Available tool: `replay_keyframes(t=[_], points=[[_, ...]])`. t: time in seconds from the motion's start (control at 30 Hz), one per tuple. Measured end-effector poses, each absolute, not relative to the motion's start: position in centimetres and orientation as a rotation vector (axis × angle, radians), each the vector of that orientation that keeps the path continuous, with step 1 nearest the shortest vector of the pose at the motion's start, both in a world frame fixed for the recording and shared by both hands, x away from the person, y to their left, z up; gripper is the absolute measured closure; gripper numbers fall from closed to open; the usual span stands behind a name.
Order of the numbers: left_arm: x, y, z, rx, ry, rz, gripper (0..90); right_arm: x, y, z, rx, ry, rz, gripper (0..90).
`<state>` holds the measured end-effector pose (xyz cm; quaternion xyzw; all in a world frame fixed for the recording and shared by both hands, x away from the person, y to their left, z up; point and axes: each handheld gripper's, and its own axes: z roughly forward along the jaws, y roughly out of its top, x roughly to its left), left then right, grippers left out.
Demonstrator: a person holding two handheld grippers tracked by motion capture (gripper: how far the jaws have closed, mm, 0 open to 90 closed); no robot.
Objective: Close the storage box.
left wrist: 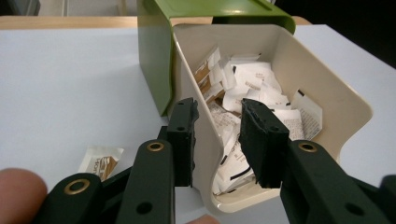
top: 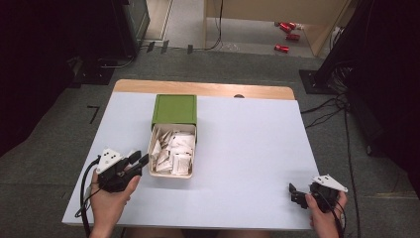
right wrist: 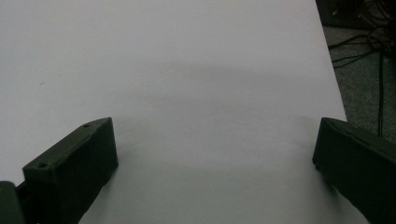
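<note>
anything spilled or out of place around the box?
Yes: one packet lies on the table outside the cream tray, beside its left wall, near the left gripper. The remaining packets sit inside the tray.

A lab or test room: grey carpet (top: 59, 163), loose cables (top: 327, 106) across the floor, dark equipment stands (top: 341, 44) right, red cans (top: 287, 29) far off.

Cream drawer (top: 172, 173) of sachets (top: 174, 151) juts from green box (top: 174, 109).
</note>
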<state>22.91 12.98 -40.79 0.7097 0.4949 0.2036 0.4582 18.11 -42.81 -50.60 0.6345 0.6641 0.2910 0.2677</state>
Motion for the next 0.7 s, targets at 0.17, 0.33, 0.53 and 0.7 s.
replay_keyframes(t=[0.17,0.33,0.53,0.7], points=[[23.0,12.3,-41.6,1.806,1.232,0.504,75.3,18.1,-42.8,-50.6,1.711,1.792,0.785,0.0],[23.1,11.8,-42.3,1.843,1.259,0.507,79.4,18.1,-42.8,-50.6,1.710,1.792,0.786,0.0],[23.2,11.6,-42.9,1.849,1.275,0.529,85.0,18.1,-42.8,-50.6,1.712,1.792,0.786,0.0],[23.0,11.2,-43.0,1.809,1.310,0.559,86.6,18.1,-42.8,-50.6,1.712,1.792,0.786,0.0]])
